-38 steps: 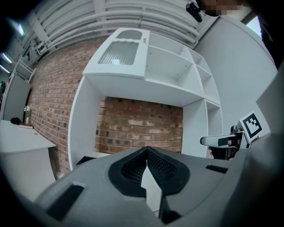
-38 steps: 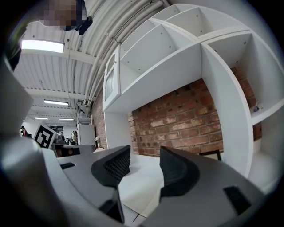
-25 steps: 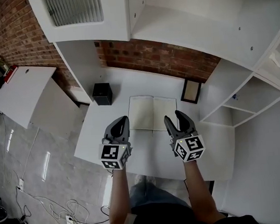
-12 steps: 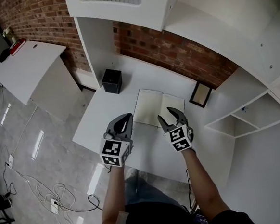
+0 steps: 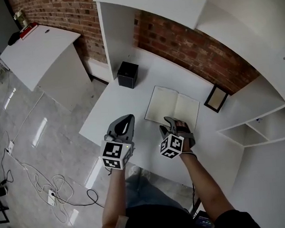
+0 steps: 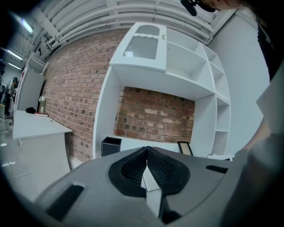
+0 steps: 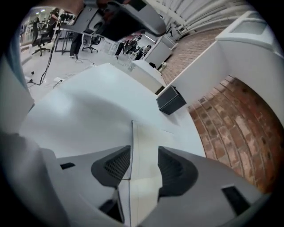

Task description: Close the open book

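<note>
Head view: right gripper having advanced onto book near frame centre, jaws parted astride near edge, readying closing flip; left gripper idling lower left, pinched together, empty.

white desk | open book | black box | picture frame

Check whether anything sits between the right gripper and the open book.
Nothing visible does. The right gripper is at the near edge of the open book, with its jaws apart over the page. The black box and the picture frame stand off to the sides, toward the back of the desk.
</note>
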Demonstrator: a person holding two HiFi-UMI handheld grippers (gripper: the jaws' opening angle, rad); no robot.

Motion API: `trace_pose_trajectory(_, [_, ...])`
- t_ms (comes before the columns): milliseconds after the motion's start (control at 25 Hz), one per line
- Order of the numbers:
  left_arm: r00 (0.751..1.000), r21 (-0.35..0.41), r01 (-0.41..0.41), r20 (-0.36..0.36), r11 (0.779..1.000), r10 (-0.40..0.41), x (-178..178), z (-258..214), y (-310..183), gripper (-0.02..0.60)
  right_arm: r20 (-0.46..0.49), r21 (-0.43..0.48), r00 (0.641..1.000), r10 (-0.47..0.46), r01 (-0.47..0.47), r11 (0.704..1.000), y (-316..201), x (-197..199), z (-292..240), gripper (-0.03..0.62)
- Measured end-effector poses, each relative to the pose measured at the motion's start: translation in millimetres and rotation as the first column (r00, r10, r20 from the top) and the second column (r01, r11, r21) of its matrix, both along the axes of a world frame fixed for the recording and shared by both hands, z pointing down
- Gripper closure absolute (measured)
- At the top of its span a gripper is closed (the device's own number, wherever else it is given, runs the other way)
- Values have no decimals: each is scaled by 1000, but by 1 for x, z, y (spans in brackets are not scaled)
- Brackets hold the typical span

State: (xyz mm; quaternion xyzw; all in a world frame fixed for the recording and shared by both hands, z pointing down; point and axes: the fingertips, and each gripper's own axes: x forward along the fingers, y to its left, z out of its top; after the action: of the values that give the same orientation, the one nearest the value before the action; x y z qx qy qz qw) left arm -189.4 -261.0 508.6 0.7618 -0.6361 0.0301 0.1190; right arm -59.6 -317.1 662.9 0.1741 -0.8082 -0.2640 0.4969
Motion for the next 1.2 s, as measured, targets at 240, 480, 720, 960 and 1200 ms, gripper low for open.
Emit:
trace_pose_trajectory(240, [1000, -12, 11, -6, 1000, -11, -10, 6, 4, 572, -102, 67, 995, 6, 1, 998, -4, 0, 20, 407])
trace_pose_trajectory(480, [1000, -31, 5, -8, 1000, -5, -12, 13, 5, 572, -151, 104, 988, 25, -9, 995, -11, 0, 31, 407])
trace_pose_trajectory(720, [1000, -40, -6, -12, 999, 6, -12, 19, 2, 572, -185, 151, 982, 35, -7, 989, -14, -3, 36, 431])
trace_pose_trajectory(960, [1000, -38, -17, -13, 999, 16, -13, 19, 0, 572, -181, 179, 982, 46, -13, 984, -8, -1, 39, 515])
trace_pose_trajectory(1200, [1000, -45, -24, -16, 999, 24, -9, 22, -4, 572, -83, 171, 989, 122, -107, 979, -9, 3, 30, 549])
